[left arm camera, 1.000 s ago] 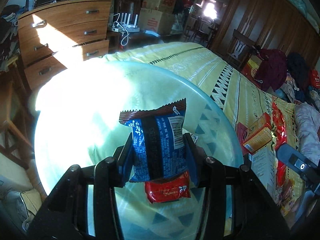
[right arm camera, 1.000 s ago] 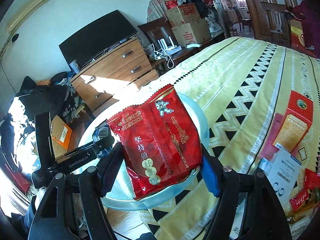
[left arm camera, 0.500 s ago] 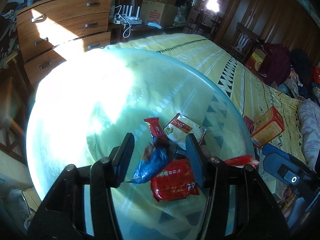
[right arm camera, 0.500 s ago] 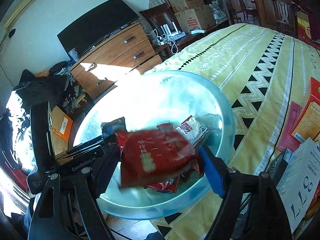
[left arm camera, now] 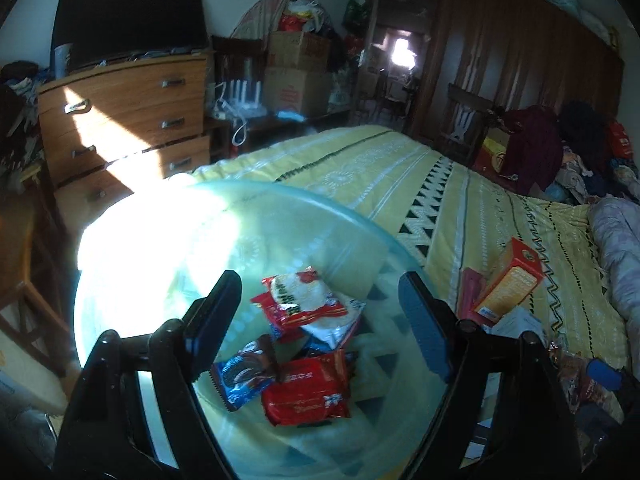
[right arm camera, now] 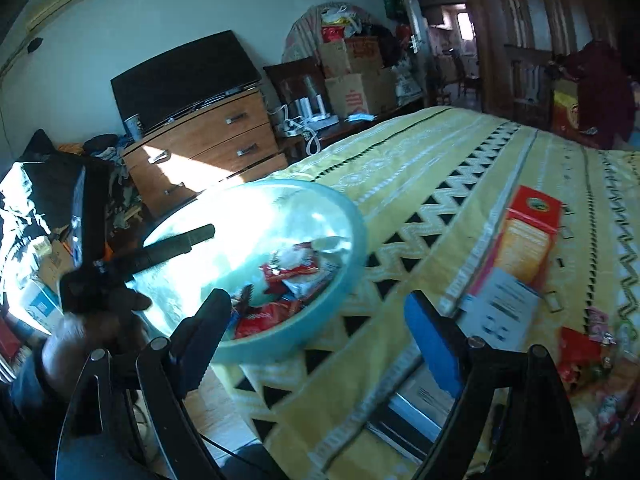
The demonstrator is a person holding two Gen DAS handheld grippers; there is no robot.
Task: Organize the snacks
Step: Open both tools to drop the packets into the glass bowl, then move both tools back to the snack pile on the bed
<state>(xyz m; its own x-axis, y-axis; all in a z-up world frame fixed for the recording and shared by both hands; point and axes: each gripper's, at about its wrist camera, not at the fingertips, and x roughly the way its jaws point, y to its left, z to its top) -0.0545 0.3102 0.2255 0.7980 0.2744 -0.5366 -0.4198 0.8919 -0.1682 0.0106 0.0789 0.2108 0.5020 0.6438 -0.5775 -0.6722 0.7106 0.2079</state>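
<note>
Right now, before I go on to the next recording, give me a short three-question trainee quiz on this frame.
1. True or false: the left gripper is holding a snack packet.
2. Where does the blue packet lie? A) on the bedspread B) in the basin C) on the dresser
3. Fill in: the orange box lies on the ____, outside the basin.

Key
1. False. Its fingers stand apart with nothing between them; both grippers have just been opening, and the right gripper is empty too.
2. B, beside the red packet.
3. Bedspread.
</note>
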